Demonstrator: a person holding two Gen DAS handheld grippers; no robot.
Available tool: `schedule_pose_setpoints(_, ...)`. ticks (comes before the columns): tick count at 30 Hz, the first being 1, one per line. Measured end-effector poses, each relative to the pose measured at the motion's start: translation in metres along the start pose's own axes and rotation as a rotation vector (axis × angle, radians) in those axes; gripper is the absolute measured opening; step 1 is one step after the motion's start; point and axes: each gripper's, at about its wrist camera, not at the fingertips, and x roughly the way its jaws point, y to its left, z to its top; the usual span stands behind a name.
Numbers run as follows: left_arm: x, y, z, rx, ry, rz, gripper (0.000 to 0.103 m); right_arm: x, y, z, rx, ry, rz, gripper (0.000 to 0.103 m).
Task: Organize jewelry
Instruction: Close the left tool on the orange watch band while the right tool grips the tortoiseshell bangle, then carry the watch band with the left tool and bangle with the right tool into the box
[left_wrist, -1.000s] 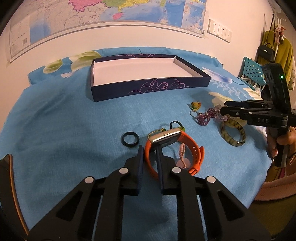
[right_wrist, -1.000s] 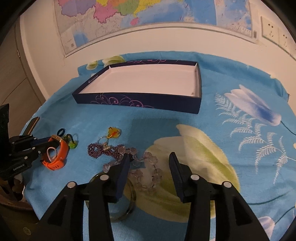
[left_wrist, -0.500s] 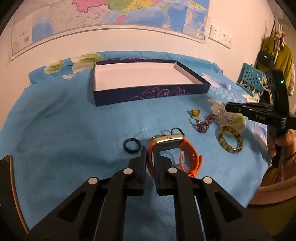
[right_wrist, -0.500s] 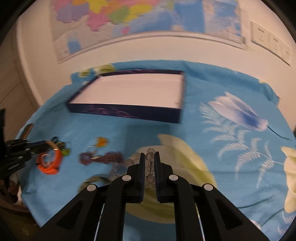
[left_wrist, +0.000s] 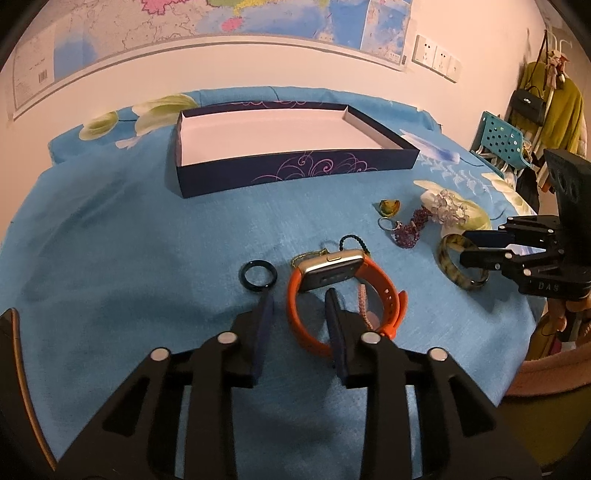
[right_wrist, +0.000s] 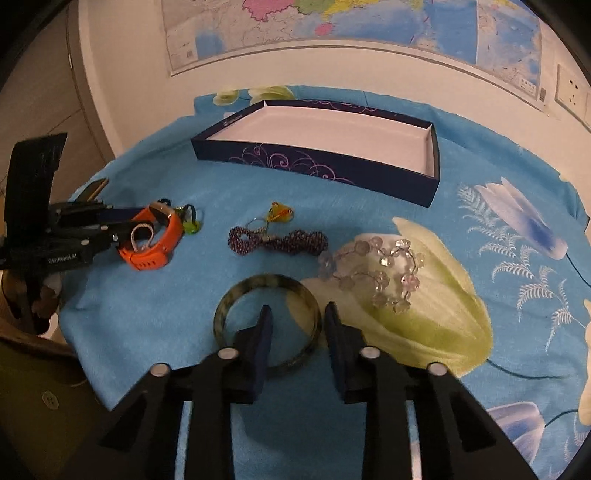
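Observation:
An orange watch (left_wrist: 373, 280) stands on its strap on the blue cloth. My left gripper (left_wrist: 298, 304) straddles the strap's left side; its jaws are opening and the pads stand clear of the strap. A black ring (left_wrist: 258, 277) lies just left of it. A mottled green bangle (right_wrist: 258, 284) lies flat, and my right gripper (right_wrist: 298, 319) has one finger inside it and one outside. Those jaws are opening too, around the rim without pressing it. A dark blue box (right_wrist: 314, 166) with a white floor stands empty at the back.
A purple bead bracelet (right_wrist: 280, 238), a clear crystal bracelet (right_wrist: 376, 266), a yellow pendant (right_wrist: 280, 212) and a green charm (right_wrist: 190, 221) lie between the grippers. The cloth's front edge drops off close below both grippers. A wall with a map rises behind the box.
Both grippers pinched nearly shut half a second ago and now stand apart again. The right gripper has shifted left, from the crystal bracelet to the green bangle. The left gripper stayed at the watch.

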Motion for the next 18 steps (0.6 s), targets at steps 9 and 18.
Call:
schedule_pose_setpoints(9,-0.012,-0.001,0.008,-0.017,-0.037,-0.003,0.008,-0.014,0.008,0.01,-0.015,-0.064,0.033,0.006)
schedule_pose_setpoints(18,-0.04,0.013,0.048,-0.062,-0.146,-0.043,0.008,-0.027,-0.011,0.049,0.037,-0.176,0.047,0.006)
